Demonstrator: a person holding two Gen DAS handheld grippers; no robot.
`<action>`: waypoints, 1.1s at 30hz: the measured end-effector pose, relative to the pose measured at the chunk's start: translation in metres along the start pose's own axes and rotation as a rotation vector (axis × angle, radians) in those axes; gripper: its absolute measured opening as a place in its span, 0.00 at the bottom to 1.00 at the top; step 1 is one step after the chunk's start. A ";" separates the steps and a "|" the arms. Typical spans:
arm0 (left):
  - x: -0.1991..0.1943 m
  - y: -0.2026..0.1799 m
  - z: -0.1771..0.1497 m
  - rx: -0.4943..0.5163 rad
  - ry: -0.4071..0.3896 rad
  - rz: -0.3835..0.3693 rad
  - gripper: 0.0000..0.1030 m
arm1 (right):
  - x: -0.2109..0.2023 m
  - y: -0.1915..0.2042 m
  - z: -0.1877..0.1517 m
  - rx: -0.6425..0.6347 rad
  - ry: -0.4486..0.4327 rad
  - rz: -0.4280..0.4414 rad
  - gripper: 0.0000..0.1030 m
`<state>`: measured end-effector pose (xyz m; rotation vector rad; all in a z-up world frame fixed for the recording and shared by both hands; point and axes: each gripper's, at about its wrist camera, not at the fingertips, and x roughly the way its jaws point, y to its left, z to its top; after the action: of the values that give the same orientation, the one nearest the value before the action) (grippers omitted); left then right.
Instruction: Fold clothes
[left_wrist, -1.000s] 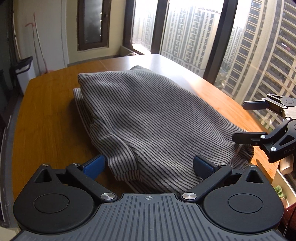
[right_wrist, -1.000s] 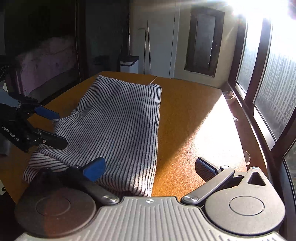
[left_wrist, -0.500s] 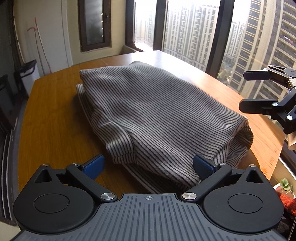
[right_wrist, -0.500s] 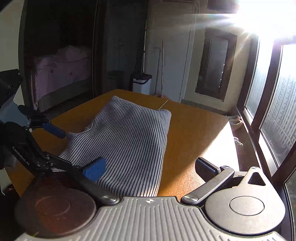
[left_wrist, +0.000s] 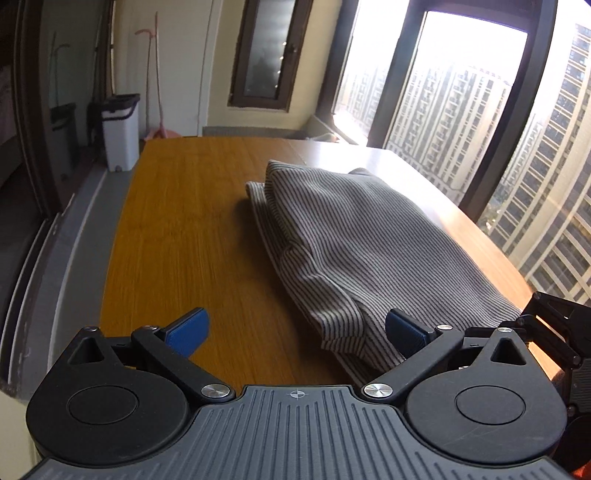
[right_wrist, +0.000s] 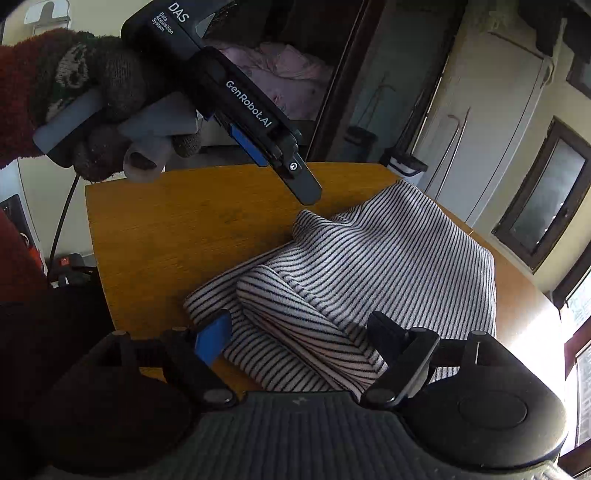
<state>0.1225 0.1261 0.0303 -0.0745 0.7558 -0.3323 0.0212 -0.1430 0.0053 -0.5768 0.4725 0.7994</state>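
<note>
Garment: your striped garment (right_wrist: 388, 266) runs long toward 1 o'clock.
Right gripper (right_wrist: 299, 339): nearer; jaws closing, apart, straddling rolled end.
Left gripper (left_wrist: 295, 332): apart, empty.

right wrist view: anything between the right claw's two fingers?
Yes. In the right wrist view the right claw has just been closing, with a rolled fold of the striped garment lying between its fingers; the pads don't visibly press it yet.

My left tool (left_wrist: 295, 328) points downward, jaws spread wide, nothing clamped. My right tool (right_wrist: 299, 336) has just been closing, jaws apart, straddling fabric. A gloved hand (right_wrist: 107, 110) grips the left tool's handle.
</note>
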 end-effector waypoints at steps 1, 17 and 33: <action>-0.002 0.002 0.000 -0.007 -0.003 0.001 1.00 | 0.001 -0.002 0.001 0.003 -0.004 0.001 0.79; 0.018 -0.015 0.041 -0.059 -0.065 -0.183 1.00 | -0.015 -0.053 -0.010 0.266 0.006 0.122 0.23; 0.160 0.023 0.099 -0.246 -0.008 -0.247 1.00 | -0.032 -0.104 -0.021 0.524 -0.073 0.008 0.97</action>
<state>0.3051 0.0910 -0.0080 -0.4028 0.7784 -0.4721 0.0783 -0.2310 0.0392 -0.0594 0.5905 0.6653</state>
